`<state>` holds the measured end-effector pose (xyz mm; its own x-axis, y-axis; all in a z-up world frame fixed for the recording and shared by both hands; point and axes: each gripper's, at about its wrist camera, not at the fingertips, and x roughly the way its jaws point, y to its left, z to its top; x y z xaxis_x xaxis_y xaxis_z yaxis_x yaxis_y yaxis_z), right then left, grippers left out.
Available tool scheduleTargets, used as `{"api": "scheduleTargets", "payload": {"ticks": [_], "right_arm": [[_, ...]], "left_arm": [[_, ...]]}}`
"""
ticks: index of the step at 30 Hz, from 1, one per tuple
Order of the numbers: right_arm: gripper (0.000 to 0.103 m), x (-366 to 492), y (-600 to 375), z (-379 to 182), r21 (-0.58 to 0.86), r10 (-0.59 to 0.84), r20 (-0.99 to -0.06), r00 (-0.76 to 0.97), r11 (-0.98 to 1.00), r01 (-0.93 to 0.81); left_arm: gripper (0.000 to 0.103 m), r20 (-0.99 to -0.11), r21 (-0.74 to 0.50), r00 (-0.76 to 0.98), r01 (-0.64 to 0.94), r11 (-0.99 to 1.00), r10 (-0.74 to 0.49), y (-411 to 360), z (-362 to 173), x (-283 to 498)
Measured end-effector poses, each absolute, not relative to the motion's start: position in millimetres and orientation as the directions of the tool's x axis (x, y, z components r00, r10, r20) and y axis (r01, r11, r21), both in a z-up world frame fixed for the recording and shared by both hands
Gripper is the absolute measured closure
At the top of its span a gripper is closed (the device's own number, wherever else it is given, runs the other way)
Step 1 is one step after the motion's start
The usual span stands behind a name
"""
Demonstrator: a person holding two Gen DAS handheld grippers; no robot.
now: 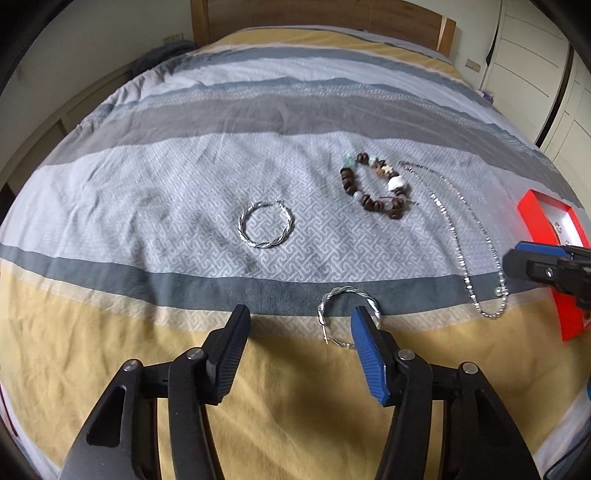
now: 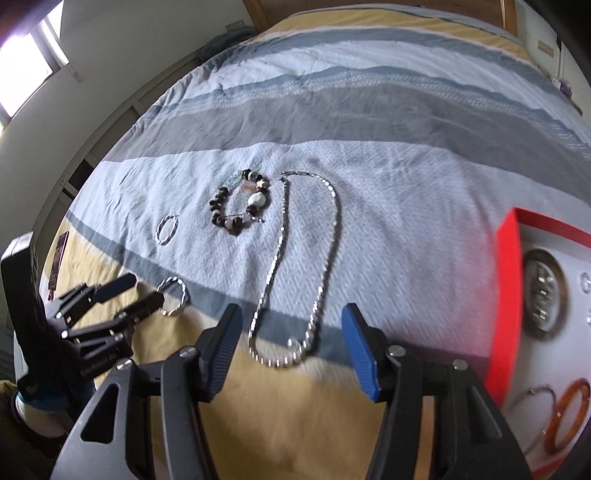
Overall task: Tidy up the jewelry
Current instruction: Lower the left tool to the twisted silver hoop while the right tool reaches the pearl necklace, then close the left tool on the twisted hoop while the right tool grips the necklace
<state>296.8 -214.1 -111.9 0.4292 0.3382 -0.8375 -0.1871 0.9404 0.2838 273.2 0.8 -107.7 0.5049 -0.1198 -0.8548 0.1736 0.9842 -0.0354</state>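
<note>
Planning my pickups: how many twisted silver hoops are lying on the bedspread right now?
2. The near hoop lies on the dark stripe's edge, partly behind the left tool's blue finger. The far hoop lies on the pale patterned band, left of the beaded bracelet. Others may sit in the red box.

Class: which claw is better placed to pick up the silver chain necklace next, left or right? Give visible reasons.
Right. The right claw stands open directly over the silver chain necklace; the left claw is by the twisted silver hoop.

Bedspread (image 1: 184, 177): woven cloth, matt, lightly creased. Hoops (image 1: 265, 226), chain (image 2: 325, 236): bright twisted metal, glossy; bracelet (image 1: 376, 188): dark wood-like beads mixed with pale polished ones. Box (image 2: 508, 280): smooth red card; headboard (image 1: 388, 18): wood; pads (image 1: 365, 354): ribbed plastic.
</note>
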Motion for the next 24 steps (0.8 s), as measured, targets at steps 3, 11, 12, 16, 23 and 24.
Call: {"api": "scheduleTargets", "payload": {"ticks": [3,11,12,16,23,24], "right_arm": [[0.048,308.5,-210.1,-120.8,0.302,0.350,-0.839,0.418,0.937,-0.178],[0.048,324.1,-202.3,-135.2,0.291,0.338,-0.845,0.414,0.941,-0.174],[0.048,325.2,-201.5,-136.6,0.288,0.336,-0.846,0.414,0.941,-0.176],[0.047,327.4,-195.4,-143.0,0.256,0.314,-0.854,0.415,0.948,-0.190],[0.067,326.2,-197.6,-147.3,0.214,0.269,-0.860,0.434,0.961,-0.173],[0.076,326.8,-201.8,-147.3,0.217,0.266,-0.860,0.435,0.963,-0.161]], "left_arm": [[0.051,-0.859,-0.039,0.497,0.180,0.983,-0.125,1.4,-114.4,277.5],[0.053,-0.857,-0.058,0.493,0.197,0.979,-0.150,-0.1,-124.7,287.5],[0.053,-0.857,-0.058,0.494,0.197,0.979,-0.150,-0.6,-125.7,288.2],[0.056,-0.853,-0.050,0.501,0.202,0.978,-0.147,-2.0,-128.7,289.0],[0.068,-0.847,-0.028,0.516,0.199,0.980,-0.129,-3.7,-130.6,288.1],[0.070,-0.846,-0.027,0.517,0.199,0.980,-0.129,-3.5,-130.4,288.0]]}}
